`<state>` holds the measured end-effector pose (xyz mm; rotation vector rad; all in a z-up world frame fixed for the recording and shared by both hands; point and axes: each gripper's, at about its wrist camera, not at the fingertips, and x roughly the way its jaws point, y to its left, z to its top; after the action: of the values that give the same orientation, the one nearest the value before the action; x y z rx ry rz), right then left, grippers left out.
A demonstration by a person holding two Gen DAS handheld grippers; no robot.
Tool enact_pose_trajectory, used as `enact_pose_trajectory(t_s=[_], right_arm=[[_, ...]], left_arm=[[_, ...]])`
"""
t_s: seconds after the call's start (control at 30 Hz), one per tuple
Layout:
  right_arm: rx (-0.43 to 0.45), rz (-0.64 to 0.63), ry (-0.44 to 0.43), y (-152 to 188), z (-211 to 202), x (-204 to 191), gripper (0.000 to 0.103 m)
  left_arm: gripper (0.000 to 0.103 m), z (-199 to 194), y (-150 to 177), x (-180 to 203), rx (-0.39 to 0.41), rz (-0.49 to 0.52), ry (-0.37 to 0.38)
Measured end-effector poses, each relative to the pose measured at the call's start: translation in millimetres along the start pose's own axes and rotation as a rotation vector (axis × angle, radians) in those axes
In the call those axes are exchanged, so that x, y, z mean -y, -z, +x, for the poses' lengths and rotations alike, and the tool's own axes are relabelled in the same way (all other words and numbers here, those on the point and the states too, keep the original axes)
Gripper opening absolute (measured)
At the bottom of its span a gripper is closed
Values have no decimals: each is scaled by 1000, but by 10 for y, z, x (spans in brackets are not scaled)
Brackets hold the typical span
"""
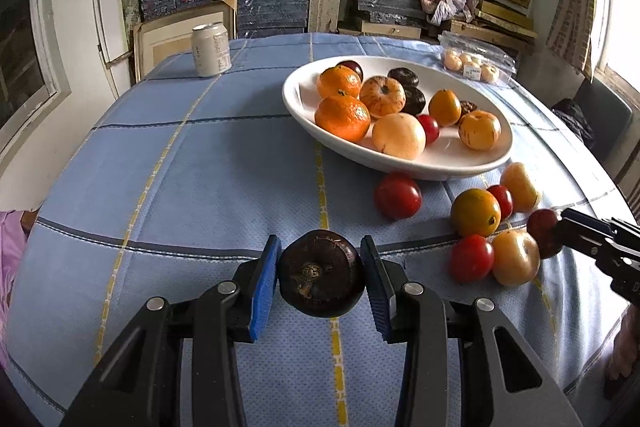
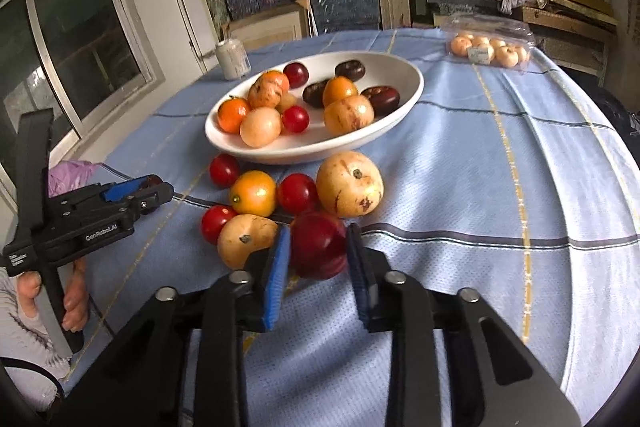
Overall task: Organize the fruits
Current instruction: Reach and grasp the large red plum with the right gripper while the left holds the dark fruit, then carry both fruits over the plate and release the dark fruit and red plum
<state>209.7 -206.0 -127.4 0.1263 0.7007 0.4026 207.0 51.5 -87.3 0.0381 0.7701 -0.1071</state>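
**Both grippers loaded, bowl lies ahead**

Left wrist view: your left gripper is clamped on a dark brown fruit, blue pads pressing both its sides, stem scar facing the camera. The white bowl sits ahead and to the right, well apart, already holding oranges, pale fruits and dark ones. Loose fruits lie on the blue cloth between you and the bowl's near rim. The can at far left has print too small to read.

Right wrist view: your right gripper is closed on a dark red fruit (roundish, no clear long axis), at the near edge of the loose cluster. The bowl lies ahead and slightly left, just beyond that cluster, so your right hand looks nearer. Readable writing: "GenRobot.AI" on the left gripper's body. The label on the clear fruit pack is illegible.
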Motion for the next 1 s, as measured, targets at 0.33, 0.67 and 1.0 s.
enact_pose_trajectory(t_s=[0.33, 0.67, 1.0], right_arm=[[10, 22, -2, -23, -78, 76, 28], [-46, 21, 52, -74, 129, 104, 55], [-77, 77, 28, -47, 205, 217, 40]], left_arm=[[41, -47, -38, 24, 19, -2, 7], [41, -31, -11, 61, 12, 14, 20], [41, -19, 0, 57, 7, 19, 14]])
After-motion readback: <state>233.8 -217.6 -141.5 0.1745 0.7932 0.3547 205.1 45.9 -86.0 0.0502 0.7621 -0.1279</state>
